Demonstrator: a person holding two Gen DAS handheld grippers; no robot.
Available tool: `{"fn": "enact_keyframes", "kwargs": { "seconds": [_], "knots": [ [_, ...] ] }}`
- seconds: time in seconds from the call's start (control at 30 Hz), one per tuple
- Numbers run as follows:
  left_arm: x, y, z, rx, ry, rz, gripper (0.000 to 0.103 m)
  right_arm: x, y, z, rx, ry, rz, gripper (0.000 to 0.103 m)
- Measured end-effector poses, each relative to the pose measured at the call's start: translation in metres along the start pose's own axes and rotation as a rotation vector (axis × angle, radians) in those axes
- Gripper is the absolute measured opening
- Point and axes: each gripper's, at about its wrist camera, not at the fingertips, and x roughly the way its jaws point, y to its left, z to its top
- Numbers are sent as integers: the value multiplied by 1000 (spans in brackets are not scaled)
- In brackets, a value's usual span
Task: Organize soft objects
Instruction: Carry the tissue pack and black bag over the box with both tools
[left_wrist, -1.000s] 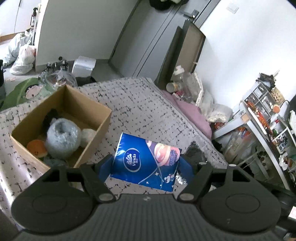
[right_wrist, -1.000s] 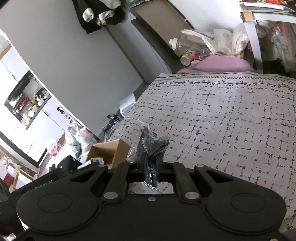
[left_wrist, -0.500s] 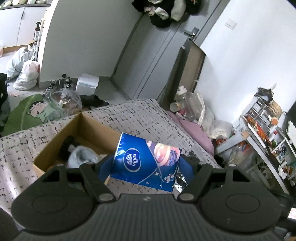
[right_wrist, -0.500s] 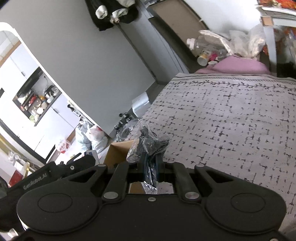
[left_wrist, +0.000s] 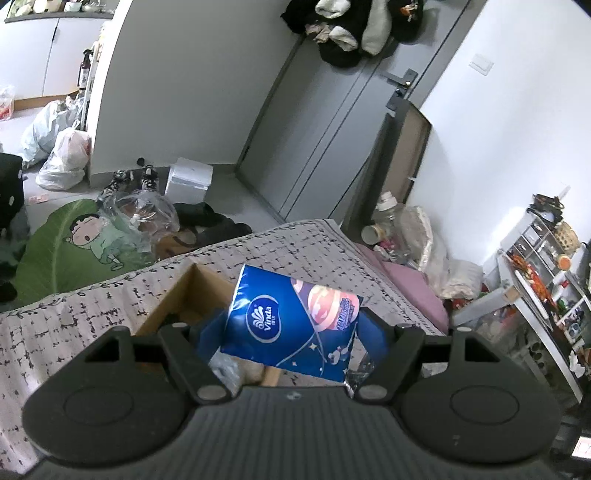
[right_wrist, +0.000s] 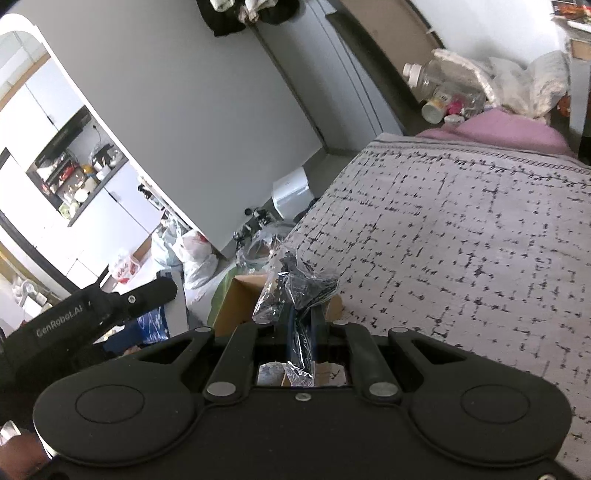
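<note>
My left gripper (left_wrist: 291, 328) is shut on a blue Vinda tissue pack (left_wrist: 291, 325), held tilted above the cardboard box (left_wrist: 184, 295) that sits on the patterned bedspread (left_wrist: 295, 243). Most of the box is hidden behind the pack and the gripper; a bit of crinkled plastic shows inside it. In the right wrist view my right gripper (right_wrist: 301, 325) is shut on a dark item wrapped in clear plastic (right_wrist: 295, 284), held over the far corner of the same box (right_wrist: 240, 299). The left gripper's body (right_wrist: 92, 310) shows at the left of that view.
The bedspread (right_wrist: 461, 240) stretches to the right. Beyond the bed's edge the floor holds plastic bags (left_wrist: 62, 155), a green cartoon cushion (left_wrist: 74, 243), a white bin (left_wrist: 188, 181) and shoes. A pink cloth (right_wrist: 506, 133), bottles and a cluttered shelf (left_wrist: 546, 266) stand by the wall.
Both grippers have travelled toward the box with their loads still held. The box has slid under the left gripper, so its contents are now mostly hidden. The right view now reaches the box corner.
</note>
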Motion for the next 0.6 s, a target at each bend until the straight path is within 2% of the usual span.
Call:
{"fn": "enact_keyframes", "kwargs": {
  "seconds": [0.37,0.6],
  "knots": [
    [44,43,15,-59,84,48,75,46,21,5,0,59,-3,9],
    [77,52,24,-74,155,79,75,73,26,16,15,88,-16,9]
  ]
}}
